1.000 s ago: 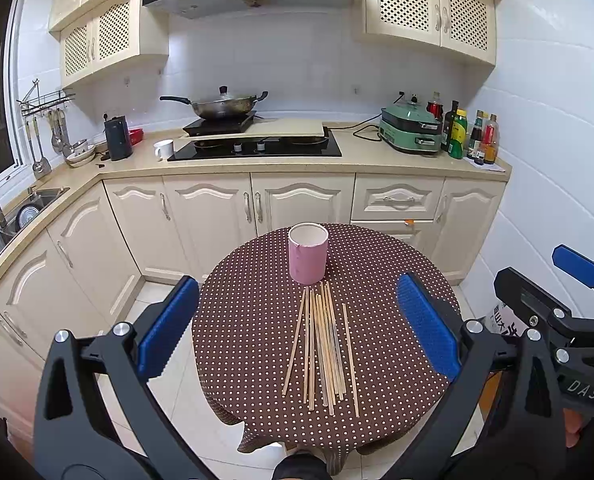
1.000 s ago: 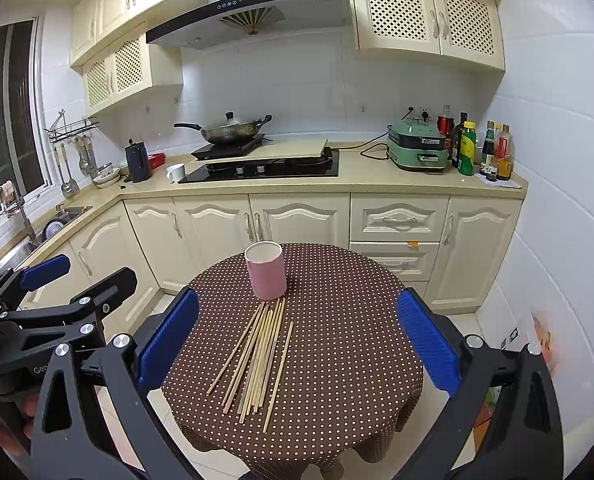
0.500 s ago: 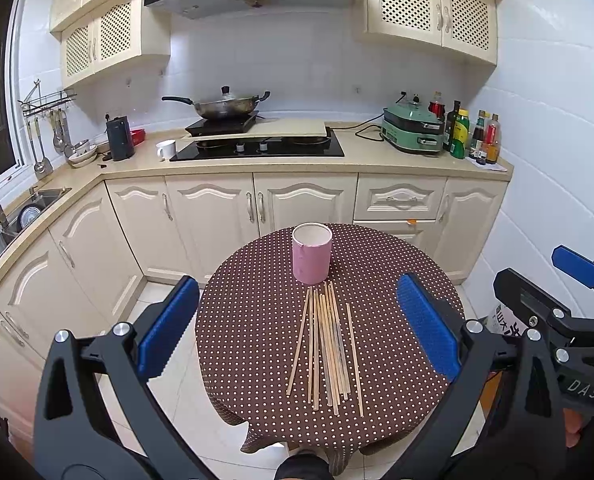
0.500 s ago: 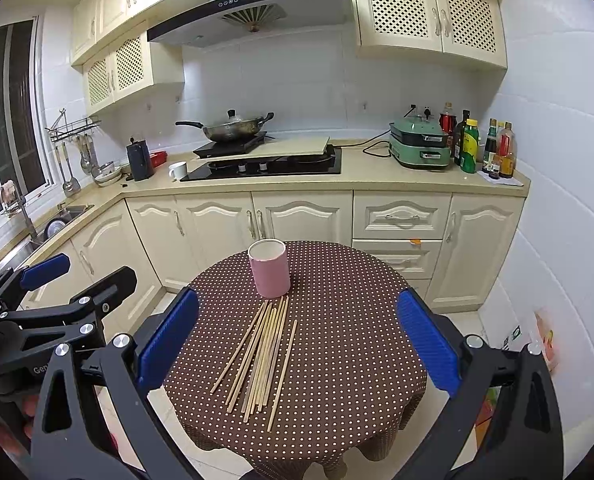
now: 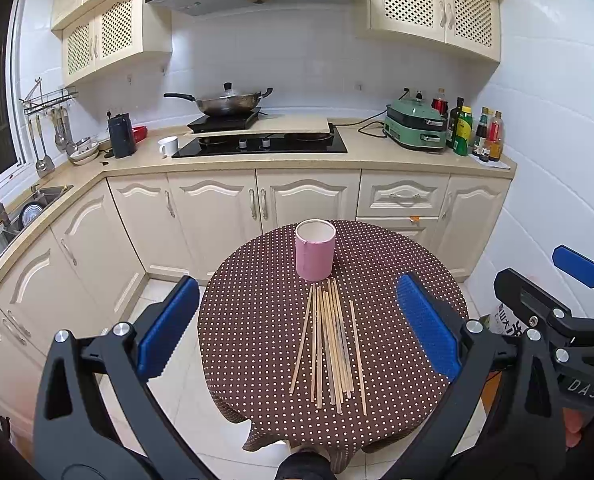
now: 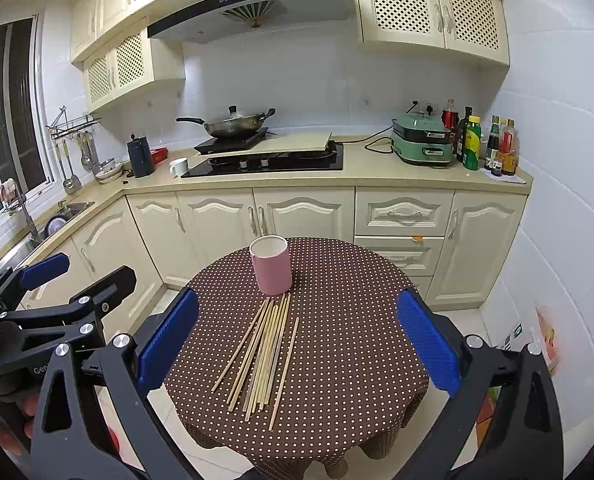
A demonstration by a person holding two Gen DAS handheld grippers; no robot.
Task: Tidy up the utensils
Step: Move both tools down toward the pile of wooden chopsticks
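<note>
The chopsticks (image 5: 331, 346) lie loose in the middle of the frame on the round table (image 5: 409, 264), their far ends just beside the pink cup (image 5: 315, 250), probably their holder. The left gripper (image 5: 297, 332) and right gripper (image 6: 297, 340) hang wide apart above, holding nothing, seemingly ready to pick.

Bright even indoor light, soft shadows, sharp focus, strong fisheye bending (dark vignette at corners), mild wall glare.

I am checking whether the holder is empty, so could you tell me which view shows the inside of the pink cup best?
The right wrist view: the pink cup tilts its mouth toward the camera, showing pale inner wall and no sticks. The left wrist view shows the cup about as clearly. Neither reaches the bottom.
</note>
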